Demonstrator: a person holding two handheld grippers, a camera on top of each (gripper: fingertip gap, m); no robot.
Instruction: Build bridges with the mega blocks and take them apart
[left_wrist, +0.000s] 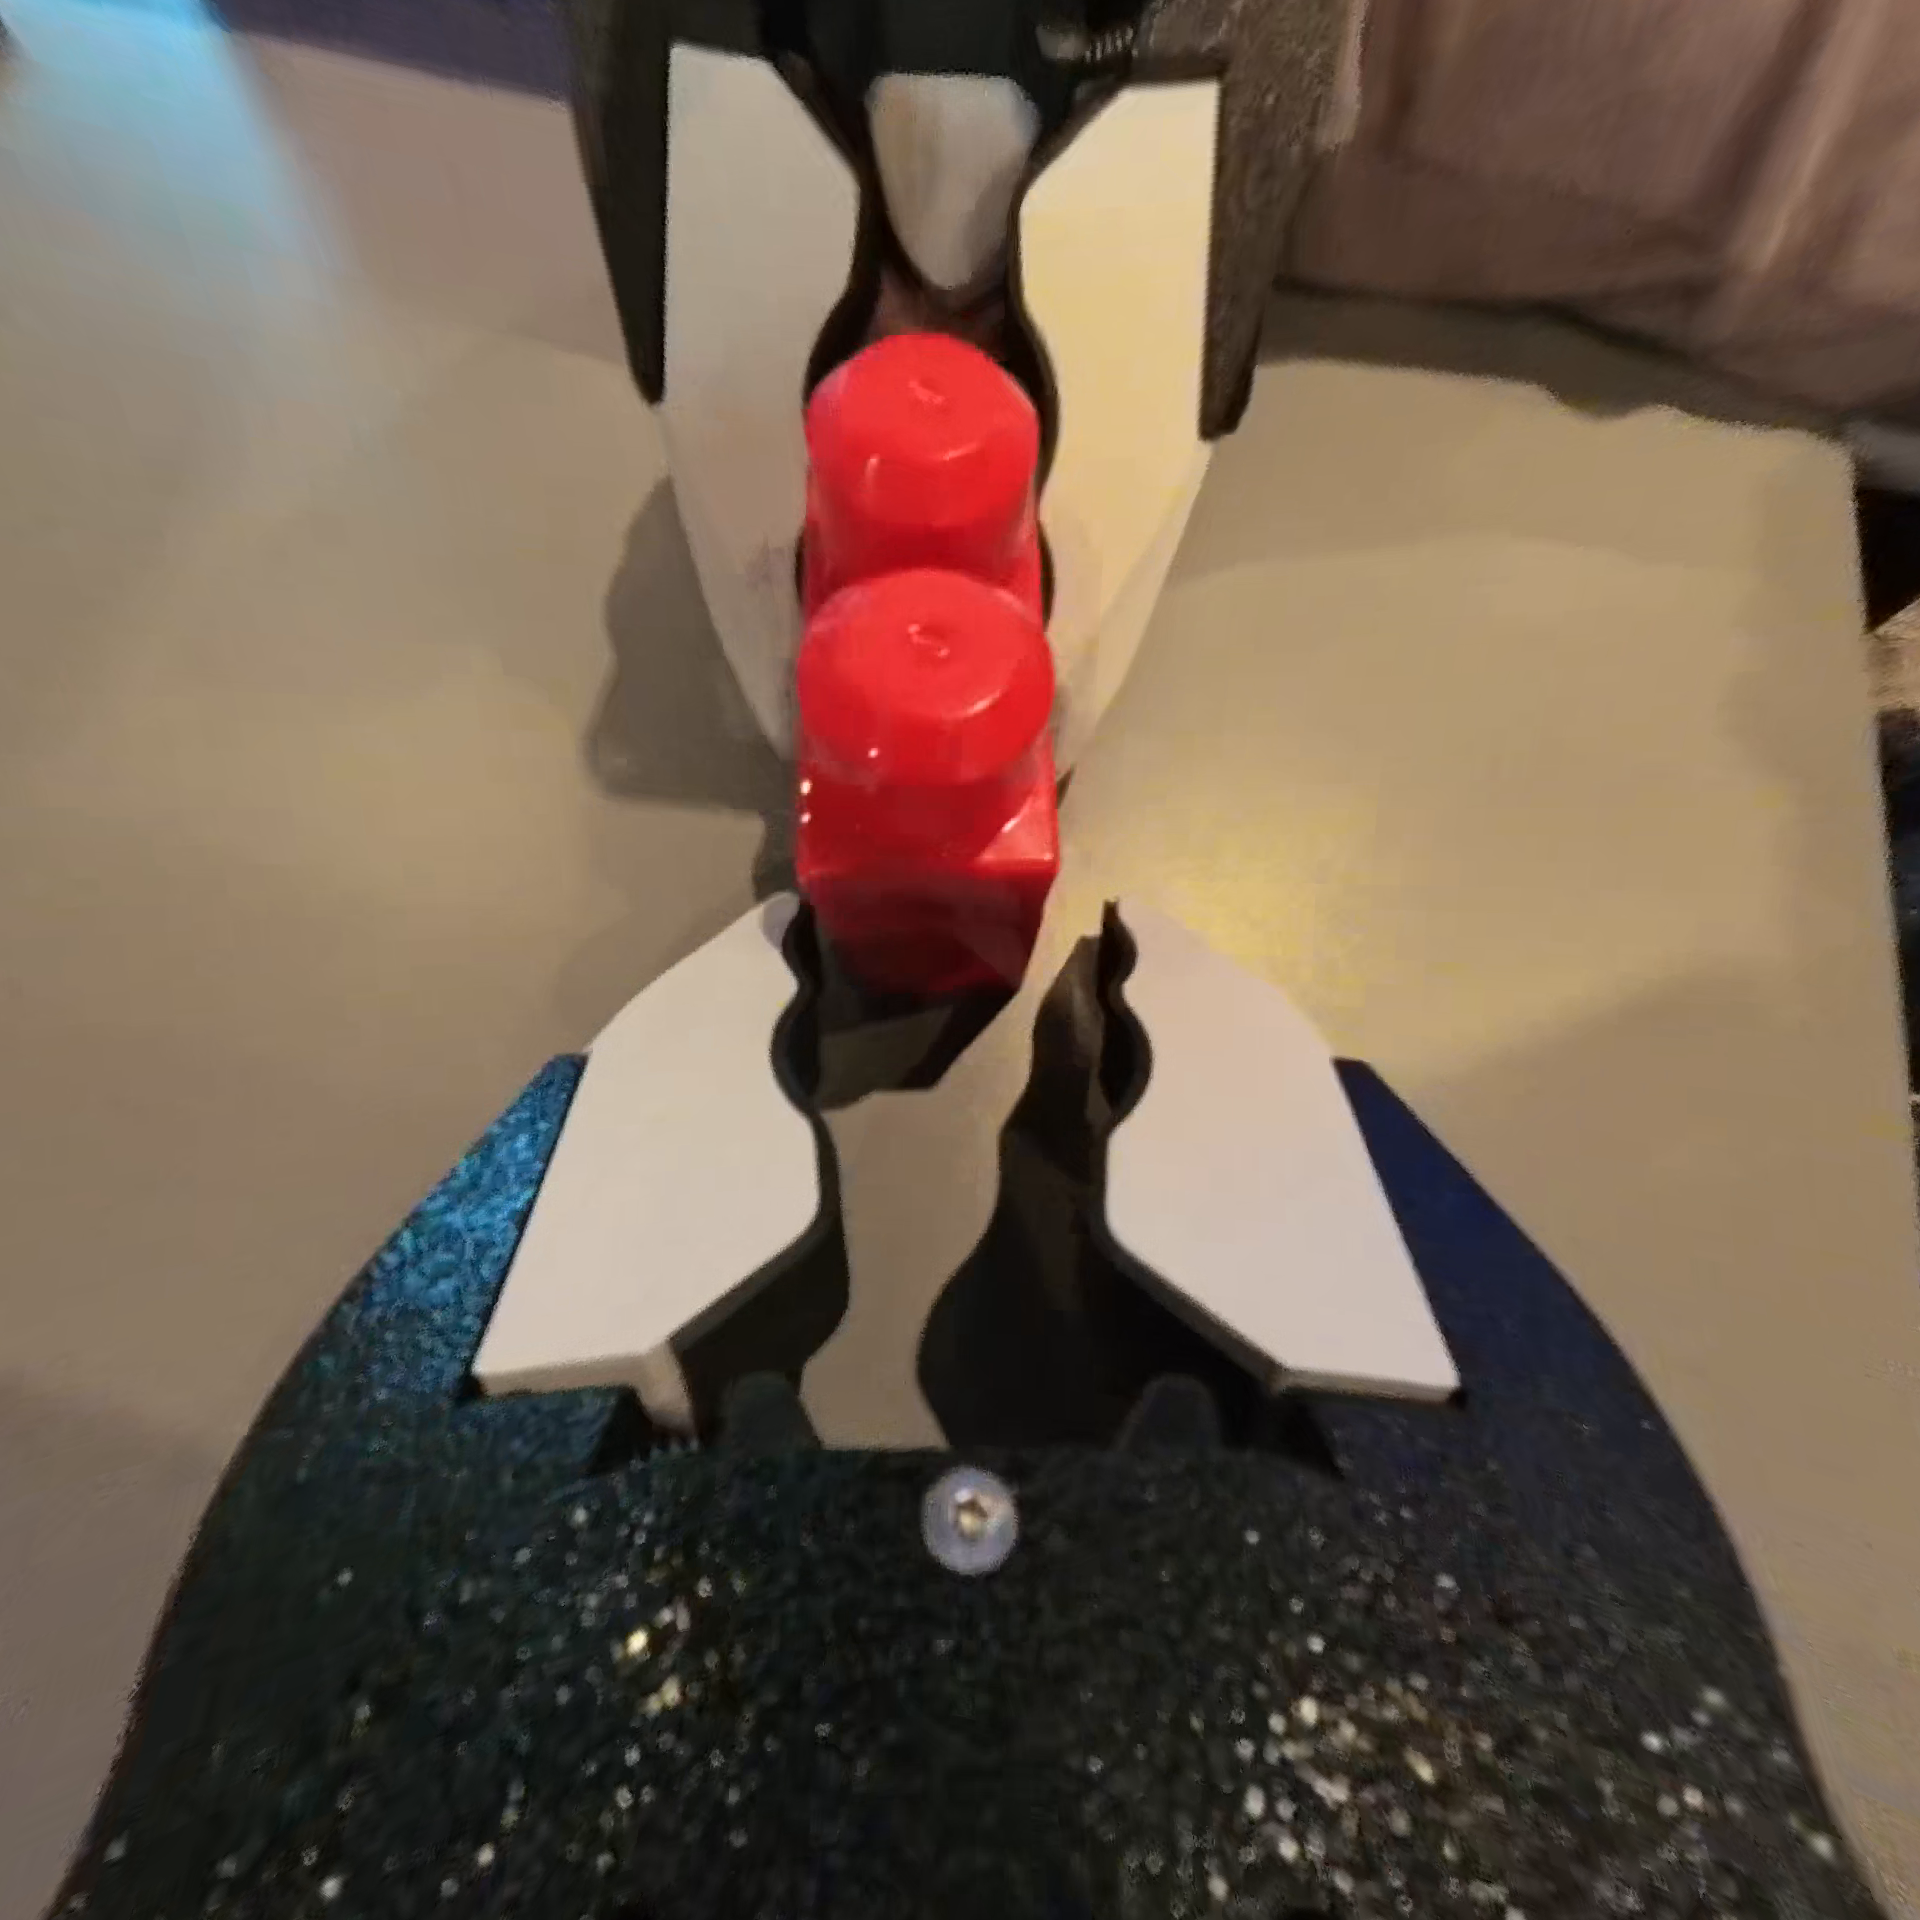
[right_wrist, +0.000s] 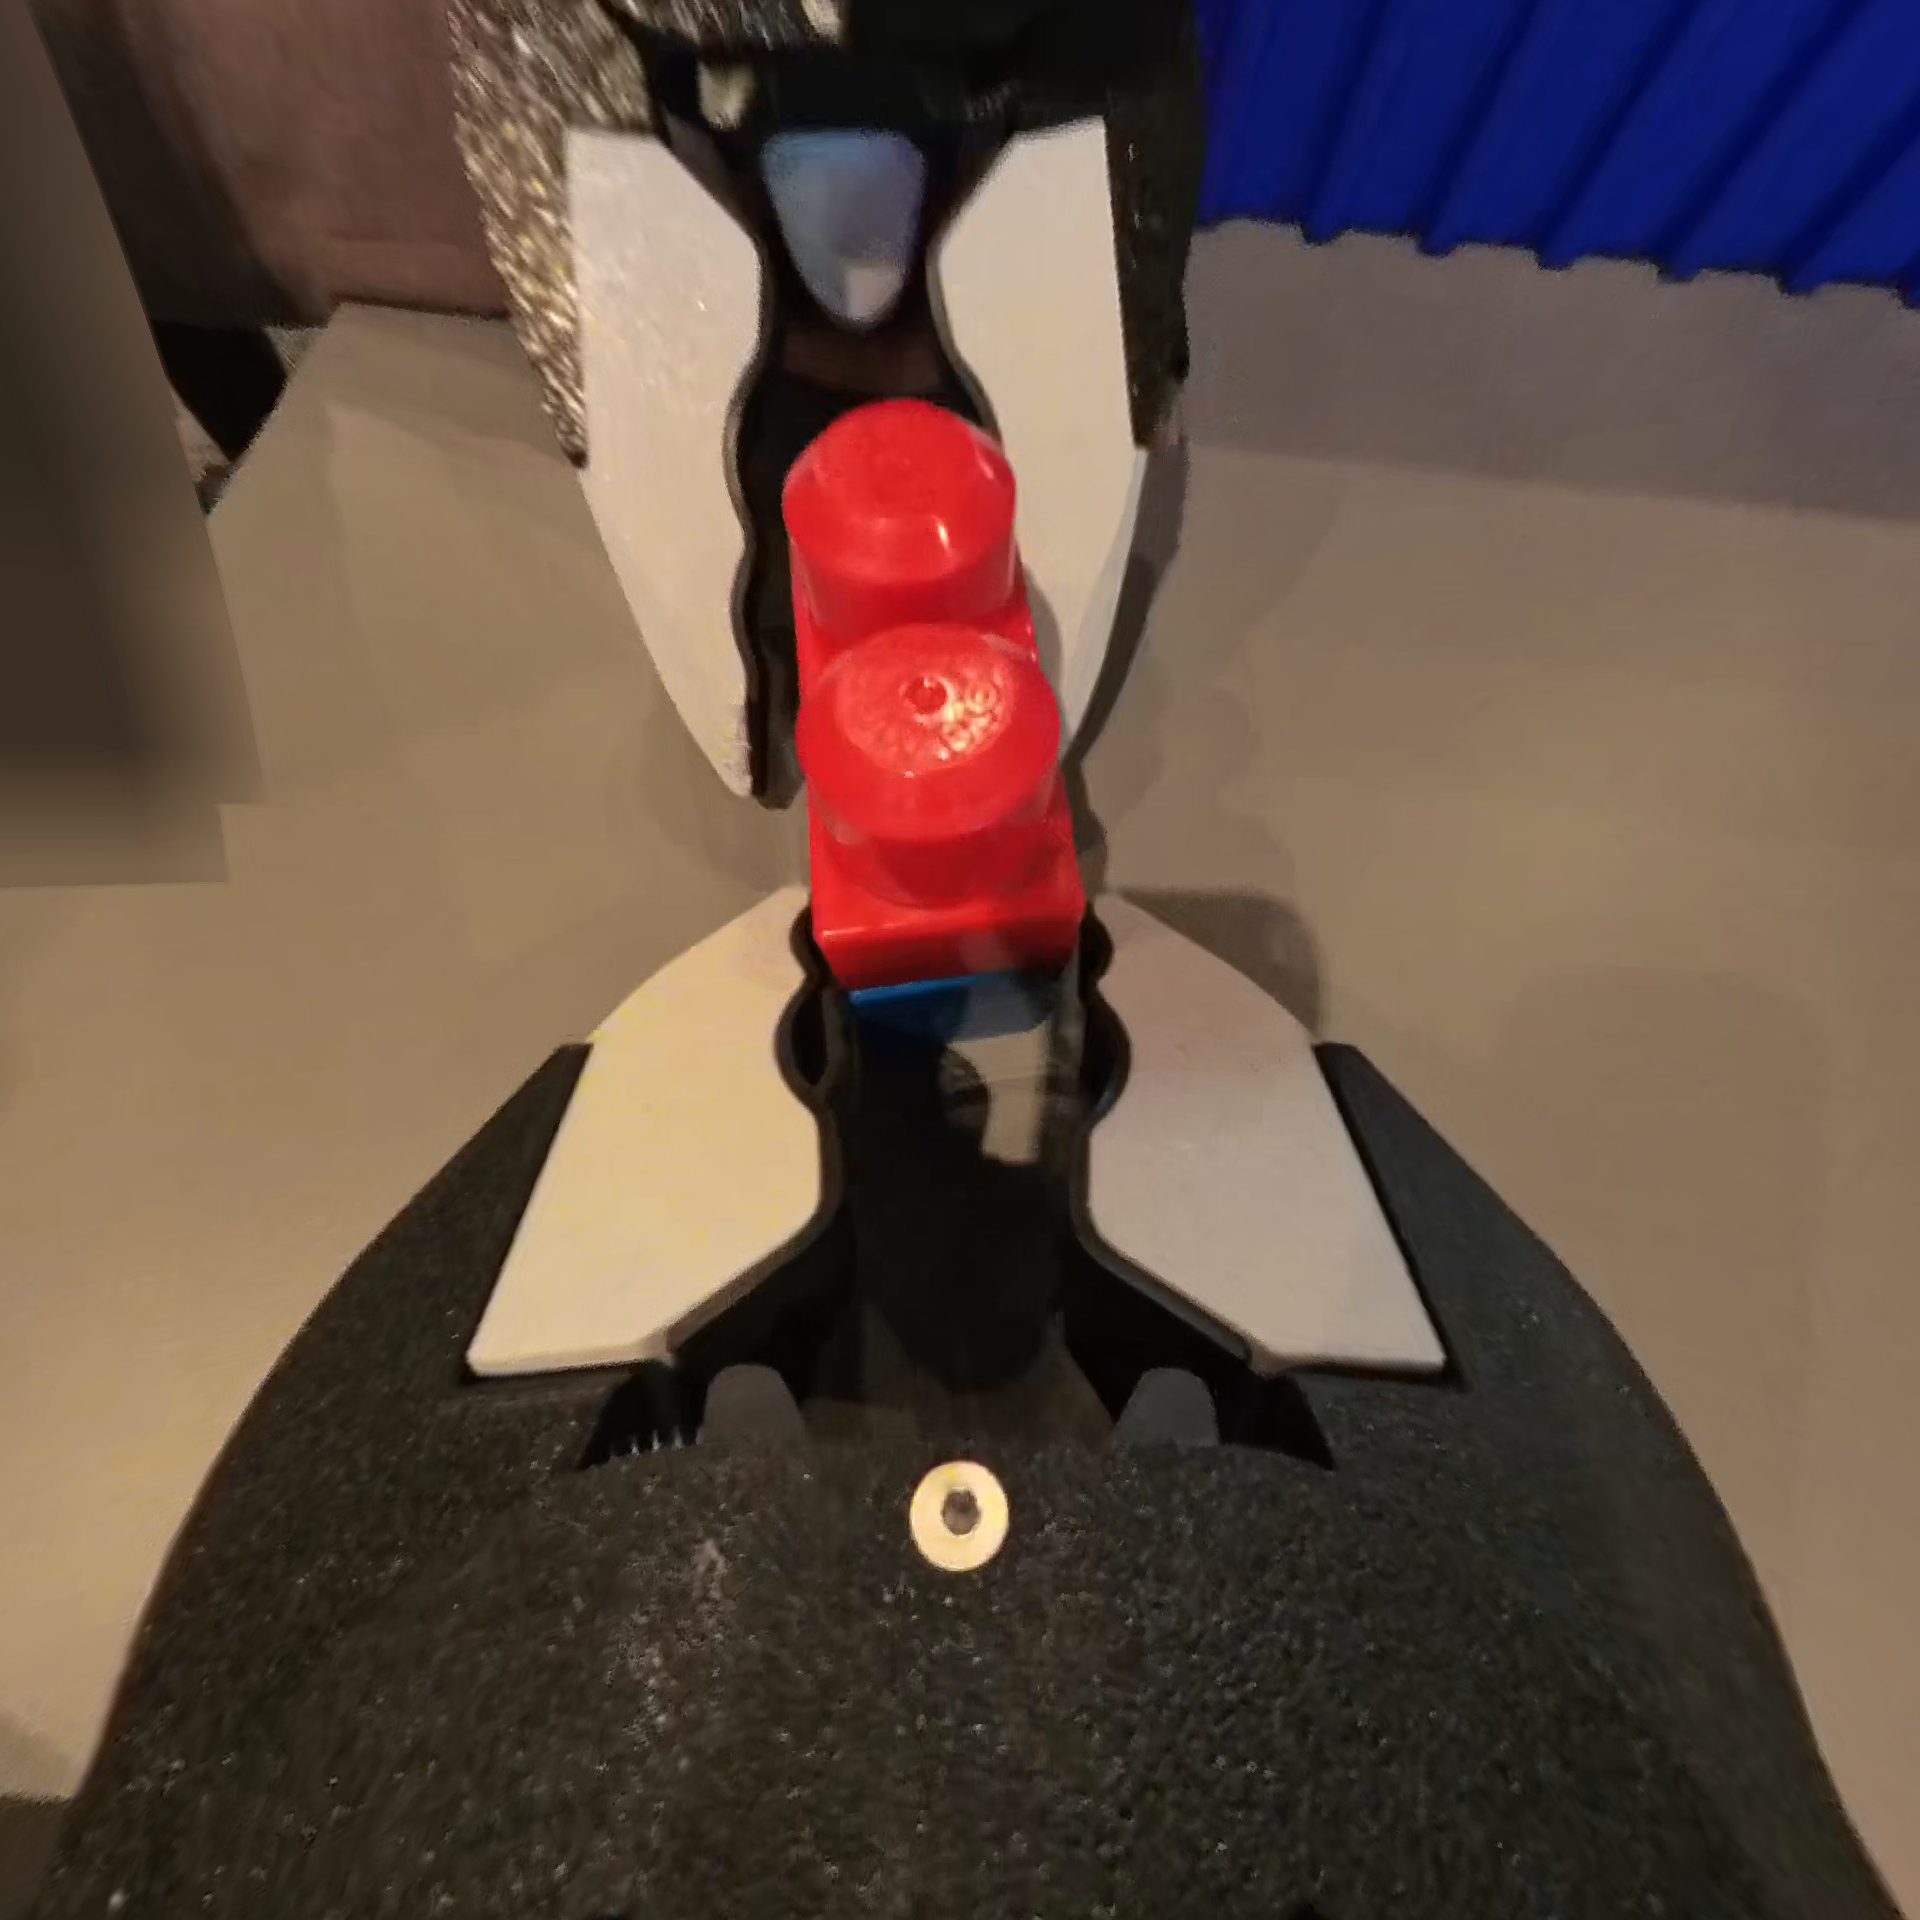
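A red two-stud block (left_wrist: 925, 727) sits over the beige table (left_wrist: 312, 831), held from both ends. My left gripper (left_wrist: 951, 920) closes its fingertips on the block's near end. My right gripper (left_wrist: 925, 717) comes in from the far side, and its white fingers (left_wrist: 727, 468) hug the block's sides. In the right wrist view the red block (right_wrist: 935, 748) sits on a blue block (right_wrist: 935, 1008), of which only a sliver shows. My right gripper (right_wrist: 951, 925) is shut at the seam of the two blocks. My left gripper (right_wrist: 925, 769) faces it from the far side.
The table's right edge (left_wrist: 1860, 727) runs close by in the left wrist view, with pinkish fabric (left_wrist: 1610, 187) beyond it. A blue ribbed panel (right_wrist: 1558, 114) stands behind the table (right_wrist: 1455, 727) in the right wrist view. Less than 4 cm separates the two grippers' tips. The left tips stand about 20 cm off the blue ribbed panel (right_wrist: 1558, 114).
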